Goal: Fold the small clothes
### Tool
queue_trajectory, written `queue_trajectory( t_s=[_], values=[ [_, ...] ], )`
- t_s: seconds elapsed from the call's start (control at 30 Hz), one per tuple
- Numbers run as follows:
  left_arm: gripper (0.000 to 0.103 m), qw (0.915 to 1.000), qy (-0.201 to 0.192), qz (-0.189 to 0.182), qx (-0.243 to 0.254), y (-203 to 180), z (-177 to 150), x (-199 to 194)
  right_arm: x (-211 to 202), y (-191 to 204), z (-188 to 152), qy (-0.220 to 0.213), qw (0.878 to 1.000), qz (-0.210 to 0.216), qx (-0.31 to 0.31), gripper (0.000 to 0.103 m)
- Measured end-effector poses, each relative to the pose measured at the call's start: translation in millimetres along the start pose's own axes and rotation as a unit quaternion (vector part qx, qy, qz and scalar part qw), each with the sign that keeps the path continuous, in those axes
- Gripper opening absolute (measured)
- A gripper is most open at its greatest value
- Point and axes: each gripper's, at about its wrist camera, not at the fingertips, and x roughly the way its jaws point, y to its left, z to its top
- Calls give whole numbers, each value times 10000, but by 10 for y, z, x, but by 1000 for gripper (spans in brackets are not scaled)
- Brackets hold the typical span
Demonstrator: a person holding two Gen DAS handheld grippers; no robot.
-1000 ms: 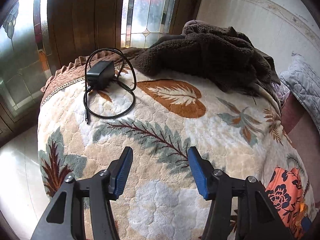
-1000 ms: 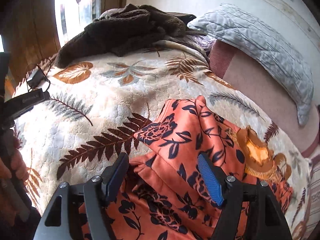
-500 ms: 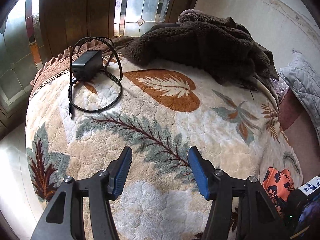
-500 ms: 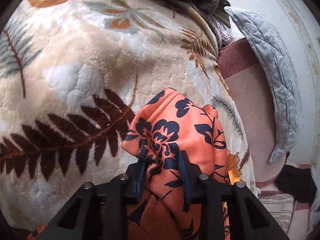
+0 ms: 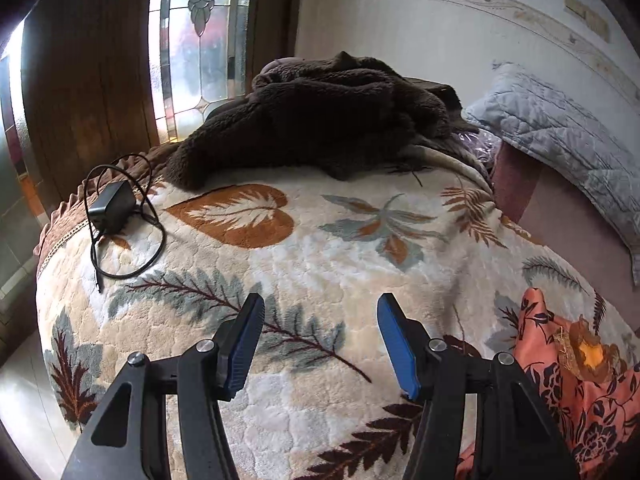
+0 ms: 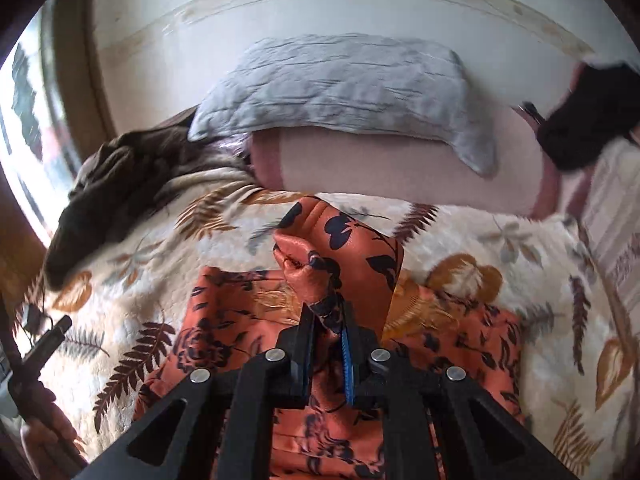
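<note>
An orange garment (image 6: 352,236) with dark flowers lies on the leaf-patterned blanket (image 6: 132,332). My right gripper (image 6: 326,314) is shut on a bunched fold of it and holds that fold up above the rest of the cloth. In the left wrist view the same garment (image 5: 576,364) lies at the lower right. My left gripper (image 5: 320,304) hovers open over bare blanket (image 5: 320,248) to the left of the garment, with nothing between its blue pads (image 5: 394,332). The left gripper's finger (image 6: 44,344) and the hand holding it (image 6: 44,428) show at the left edge of the right wrist view.
A brown fleece throw (image 5: 320,128) is heaped at the far side of the bed. A black charger with its cable (image 5: 110,208) lies at the far left, near the bed's edge. A grey quilted pillow (image 6: 340,80) leans on the wall, with a dark item (image 6: 588,108) beside it.
The right gripper closed on a fold of the orange garment and lifted it, swinging round towards the pillow. The left gripper moved right, so the garment now shows larger in its view.
</note>
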Motion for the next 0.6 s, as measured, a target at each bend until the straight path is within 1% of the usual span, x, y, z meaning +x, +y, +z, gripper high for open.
queue_trajectory(
  t_s=[0.07, 0.13, 0.23, 0.27, 0.3, 0.4, 0.43, 0.47, 0.5, 0.57, 0.6],
  values=[
    [60, 9995, -92, -220, 215, -188, -47, -54, -11, -534, -177, 15, 9982, 9, 594, 11],
    [60, 9978, -174, -496, 411, -397, -103, -109, 55, -1005, -392, 101, 9924, 137, 1215, 11],
    [63, 9913, -272, -1163, 556, -685, -187, -213, 186, -1547, -752, 57, 9756, 517, 2135, 11],
    [66, 9876, -300, -1436, 553, -761, -213, -243, 237, -1676, -847, 37, 9694, 635, 2370, 11],
    [67, 9847, -343, -1613, 561, -837, -240, -271, 294, -1786, -932, 50, 9634, 719, 2584, 11],
    [70, 9789, -485, -1776, 887, -1084, -322, -323, 463, -2012, -1079, 368, 9469, 763, 3101, 11],
    [70, 9769, -479, -1836, 981, -1139, -345, -326, 488, -2083, -1098, 441, 9384, 872, 3313, 15],
    [70, 9751, -453, -1910, 1035, -1187, -367, -316, 511, -2146, -1127, 452, 9295, 977, 3527, 15],
    [70, 9742, -411, -1953, 1056, -1228, -385, -300, 524, -2211, -1139, 474, 9209, 1074, 3718, 18],
    [71, 9724, -276, -2065, 1052, -1301, -411, -242, 565, -2309, -1200, 520, 9066, 1204, 4011, 53],
    [71, 9707, -166, -2154, 1047, -1330, -424, -198, 594, -2336, -1244, 527, 8995, 1228, 4160, 82]
  ],
)
